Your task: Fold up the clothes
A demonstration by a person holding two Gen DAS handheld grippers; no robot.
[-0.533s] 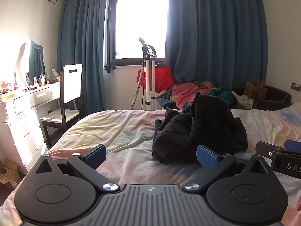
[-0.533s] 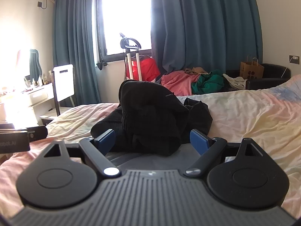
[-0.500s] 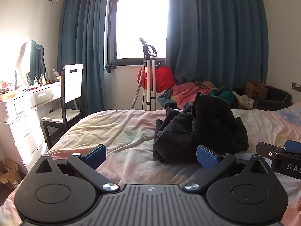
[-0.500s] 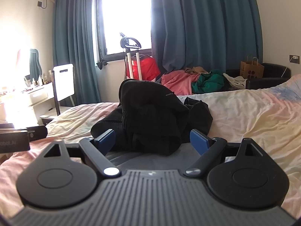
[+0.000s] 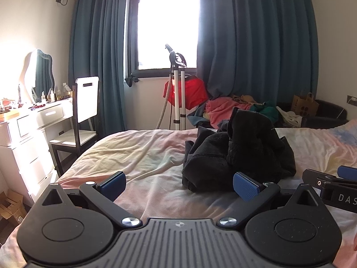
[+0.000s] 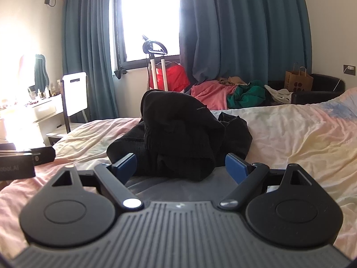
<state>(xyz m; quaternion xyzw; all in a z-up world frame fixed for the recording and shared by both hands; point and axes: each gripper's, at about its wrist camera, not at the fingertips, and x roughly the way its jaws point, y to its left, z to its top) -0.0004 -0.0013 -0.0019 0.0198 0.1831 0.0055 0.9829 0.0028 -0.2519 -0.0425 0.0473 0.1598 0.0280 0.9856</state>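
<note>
Counting: one black garment heap [image 6: 178,134] | one bed [image 6: 290,134] | two tongs, left tongs [image 5: 178,184], right tongs [image 6: 179,165], both spread

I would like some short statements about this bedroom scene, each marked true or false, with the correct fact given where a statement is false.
1. The black garment lies crumpled on the bed. True.
2. The left gripper is shut on the garment. False: its jaws stand open over bare sheet, and the garment lies ahead to its right.
3. The right gripper is open, with the garment just ahead of its fingers. True.
4. The curtains are red. False: they are dark blue.
5. A white chair stands beside the bed. True.
</note>
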